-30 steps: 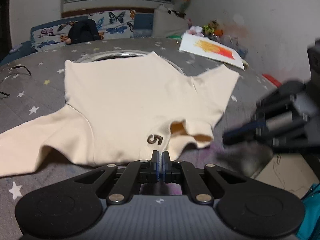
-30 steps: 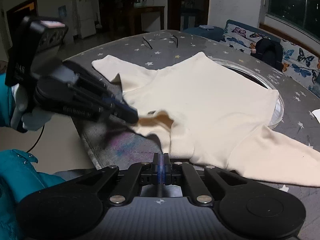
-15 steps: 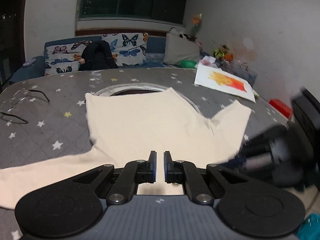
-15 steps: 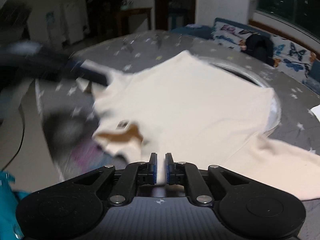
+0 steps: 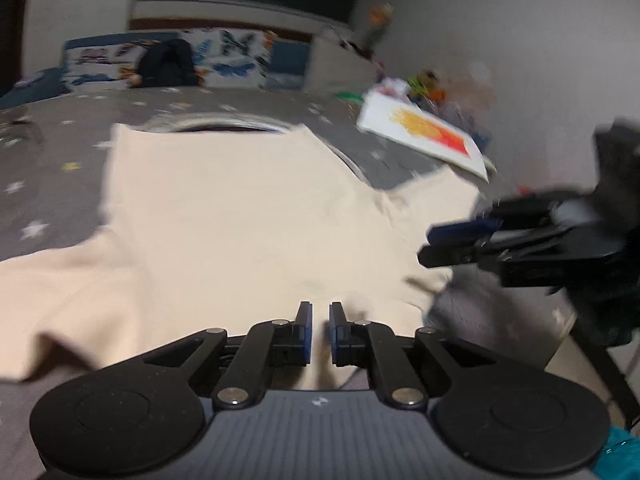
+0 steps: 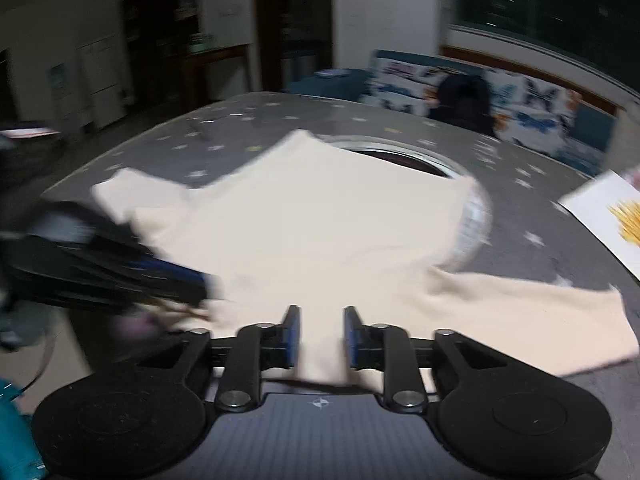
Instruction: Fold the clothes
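A cream long-sleeved top (image 5: 240,216) lies spread flat on the grey star-patterned table (image 5: 48,200), collar side toward me. It also shows in the right wrist view (image 6: 320,220). My left gripper (image 5: 319,322) hovers over the near collar edge, jaws slightly apart with cloth showing between them. My right gripper (image 6: 319,332) is open over the near edge of the top, cloth between its jaws. Each gripper shows blurred in the other's view: the right one (image 5: 460,240) at the right sleeve side, the left one (image 6: 192,280) at the left.
A round metal-rimmed opening (image 6: 400,156) sits in the table under the top's hem. A white sheet with an orange print (image 5: 424,136) lies at the table's right. A butterfly-patterned sofa (image 5: 224,60) with a dark bag stands behind. The table's near edge is close.
Both grippers went from shut to open, the right one wider. Both moved in over the top's near edge, and the folded-up collar is no longer in sight.
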`<state>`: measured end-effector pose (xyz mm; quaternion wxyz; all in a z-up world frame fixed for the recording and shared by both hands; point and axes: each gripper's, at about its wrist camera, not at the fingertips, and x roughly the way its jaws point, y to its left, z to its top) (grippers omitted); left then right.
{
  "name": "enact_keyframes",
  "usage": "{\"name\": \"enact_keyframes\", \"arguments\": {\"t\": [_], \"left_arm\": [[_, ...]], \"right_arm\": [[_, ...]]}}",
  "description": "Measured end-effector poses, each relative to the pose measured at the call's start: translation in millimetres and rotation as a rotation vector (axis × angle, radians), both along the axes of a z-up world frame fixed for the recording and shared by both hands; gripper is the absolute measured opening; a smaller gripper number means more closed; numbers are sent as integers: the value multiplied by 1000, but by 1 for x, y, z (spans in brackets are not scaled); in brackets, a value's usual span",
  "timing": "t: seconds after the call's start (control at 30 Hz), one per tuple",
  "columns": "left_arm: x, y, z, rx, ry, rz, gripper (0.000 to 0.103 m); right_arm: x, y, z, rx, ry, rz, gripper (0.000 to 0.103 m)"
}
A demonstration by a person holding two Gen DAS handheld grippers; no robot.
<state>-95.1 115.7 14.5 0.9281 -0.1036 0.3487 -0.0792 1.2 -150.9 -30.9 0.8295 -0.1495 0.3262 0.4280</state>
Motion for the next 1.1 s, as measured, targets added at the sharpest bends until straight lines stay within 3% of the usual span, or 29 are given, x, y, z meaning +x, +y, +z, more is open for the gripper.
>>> {"name": "enact_keyframes", "arguments": {"t": [0.17,0.23,0.33,0.7,0.83,1.1], "left_arm": [[-35,66,20,65,-28,287,11],[-42,97,20,96,9,423,12],[-43,129,12,125,77,544,12],[3,175,-4,315,148,623,12],[21,179,-9,437,127,590,12],[39,176,-15,543,111,566,12]], "right_arm": [[22,-8,-19,-1,61,-93,36],[21,-7,-20,1,59,-88,41],[20,-5,-23,-3,54,-79,46],[18,-3,-23,-11,54,-78,53],[18,-2,-24,-11,53,-79,54],[13,3,-26,-28,31,-64,63]]}}
